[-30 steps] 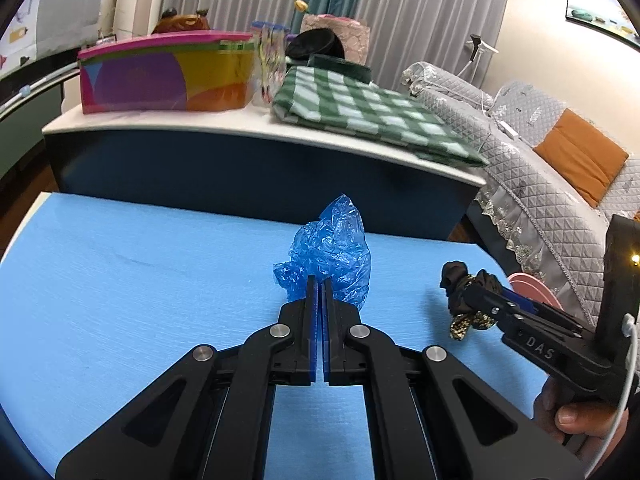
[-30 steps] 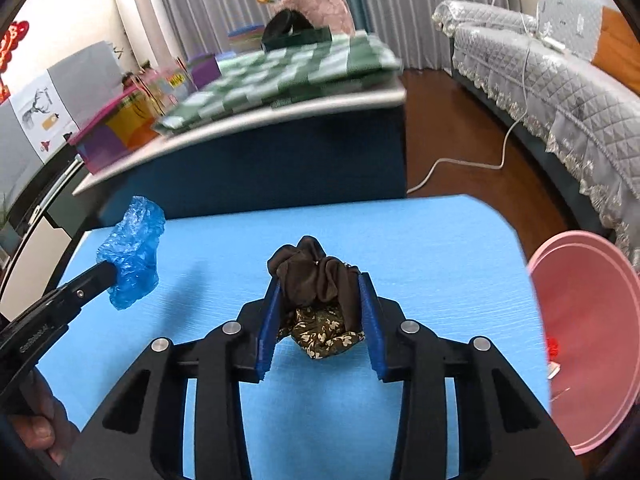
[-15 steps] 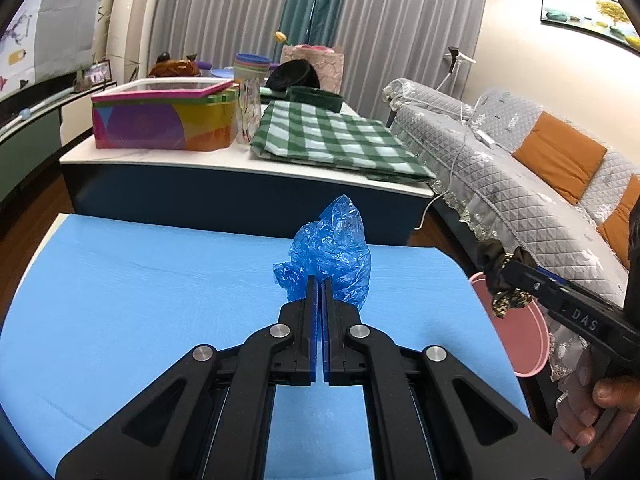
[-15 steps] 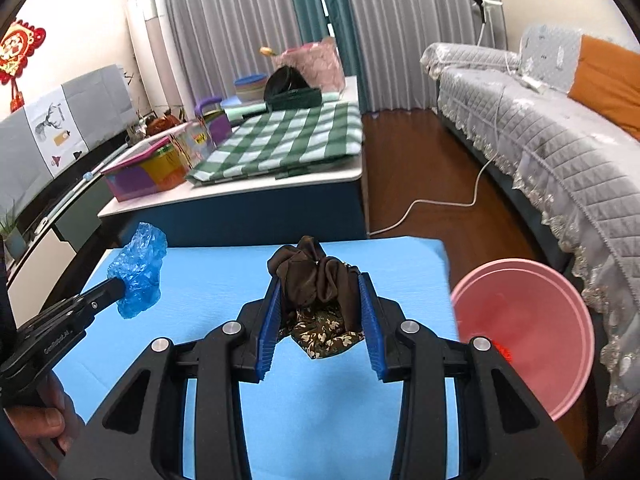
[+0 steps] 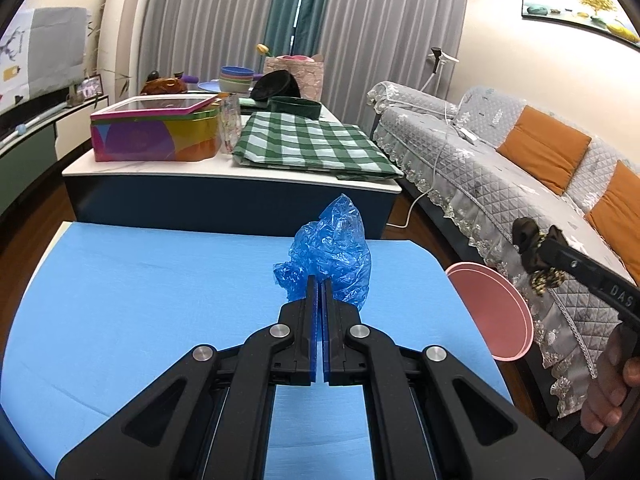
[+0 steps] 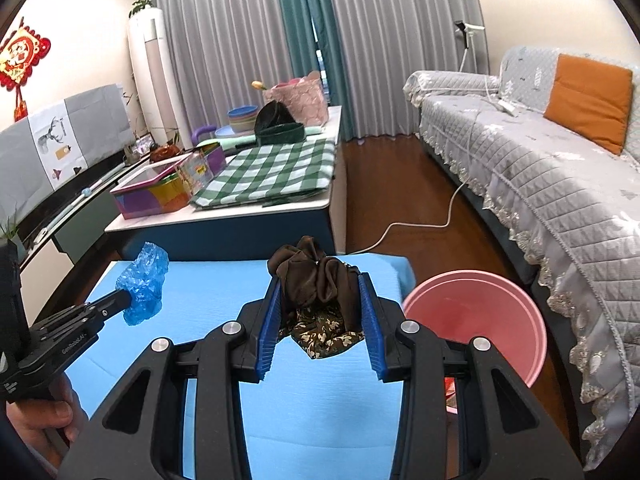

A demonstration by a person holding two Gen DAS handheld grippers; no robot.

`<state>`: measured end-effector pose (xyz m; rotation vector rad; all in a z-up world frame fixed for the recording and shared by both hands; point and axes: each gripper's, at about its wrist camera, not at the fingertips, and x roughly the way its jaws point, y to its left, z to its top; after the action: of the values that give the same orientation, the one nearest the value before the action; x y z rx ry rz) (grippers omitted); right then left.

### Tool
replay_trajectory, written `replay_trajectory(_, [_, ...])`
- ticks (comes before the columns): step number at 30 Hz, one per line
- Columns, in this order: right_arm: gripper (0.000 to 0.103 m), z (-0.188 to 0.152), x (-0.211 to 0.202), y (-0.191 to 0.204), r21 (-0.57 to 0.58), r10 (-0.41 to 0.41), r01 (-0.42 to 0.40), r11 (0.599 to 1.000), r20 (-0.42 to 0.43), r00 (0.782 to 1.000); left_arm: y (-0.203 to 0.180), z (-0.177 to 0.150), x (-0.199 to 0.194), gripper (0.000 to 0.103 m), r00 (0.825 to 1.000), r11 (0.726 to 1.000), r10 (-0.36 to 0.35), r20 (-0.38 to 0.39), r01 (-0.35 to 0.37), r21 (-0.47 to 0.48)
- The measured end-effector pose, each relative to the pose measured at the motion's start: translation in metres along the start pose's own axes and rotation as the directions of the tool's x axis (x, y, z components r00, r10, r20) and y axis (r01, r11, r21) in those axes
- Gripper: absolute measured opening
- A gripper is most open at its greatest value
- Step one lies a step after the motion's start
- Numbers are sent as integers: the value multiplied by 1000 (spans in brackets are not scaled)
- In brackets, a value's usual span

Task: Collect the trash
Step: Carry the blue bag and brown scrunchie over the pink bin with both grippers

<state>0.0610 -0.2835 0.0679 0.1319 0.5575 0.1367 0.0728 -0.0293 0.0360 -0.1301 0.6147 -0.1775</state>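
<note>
Both loads have been lifted off the blue mat (image 5: pixel 140 300) and carried toward the pink bin (image 6: pixel 480 320), which is now seen almost whole beside the mat's right edge; pickup is judged finished and only the drop remains. The left gripper (image 5: pixel 321 284) is pressed together on a crumpled blue bag (image 5: pixel 332 248), which is pinched by its lower edge and sticks up past the tips. The right gripper (image 6: pixel 320 300) is clamped on a dark cloth wad (image 6: pixel 316 280), which is wedged between the pads and bulges above and below them, with the bin just to its right
</note>
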Motion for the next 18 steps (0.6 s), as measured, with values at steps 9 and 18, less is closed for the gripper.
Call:
replay_trajectory(9, [38, 0, -13, -39, 44, -70, 68, 997, 27, 997, -29, -2, 12, 1, 999, 999, -37, -14, 37, 40])
replay_trajectory(18, [38, -10, -4, -80, 96, -133, 132, 987, 2, 991, -60, -7, 35, 1, 996, 994, -77, -45, 80, 68])
